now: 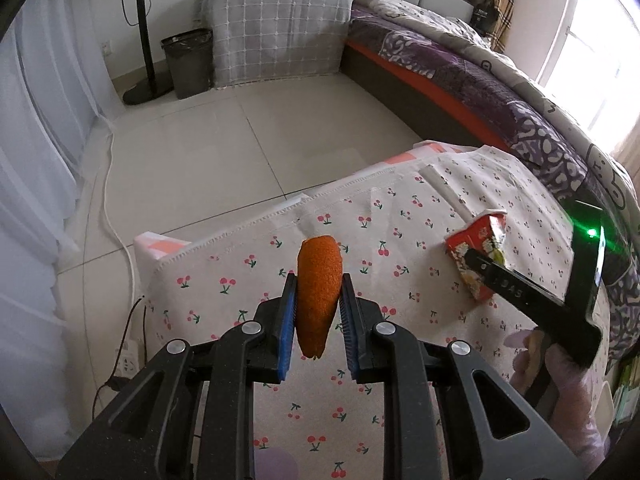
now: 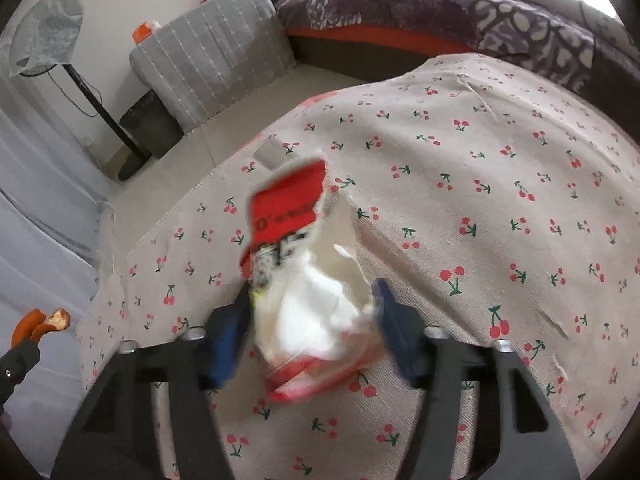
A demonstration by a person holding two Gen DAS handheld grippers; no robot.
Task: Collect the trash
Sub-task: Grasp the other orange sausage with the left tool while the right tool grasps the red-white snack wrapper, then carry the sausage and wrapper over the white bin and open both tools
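Orange peel [image 1: 318, 300] sat pinched in the left hand-held gripper [image 1: 319, 308] at lower centre, the right hand-held gripper [image 2: 310, 328] clamped a torn red carton [image 2: 298, 280] over the tabletop [image 2: 500, 184], so both grips probably needed holding firm toward the bin [image 1: 188, 62], upper left.

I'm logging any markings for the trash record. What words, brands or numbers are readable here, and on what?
Embossed digits on the right gripper's black finger: partly legible, something like "043", not certain.
Print on the red carton held by the right gripper: blurred by motion, unreadable.
The same carton in the left wrist view: picture only, no legible text.
Orange peel in the left gripper: no text.
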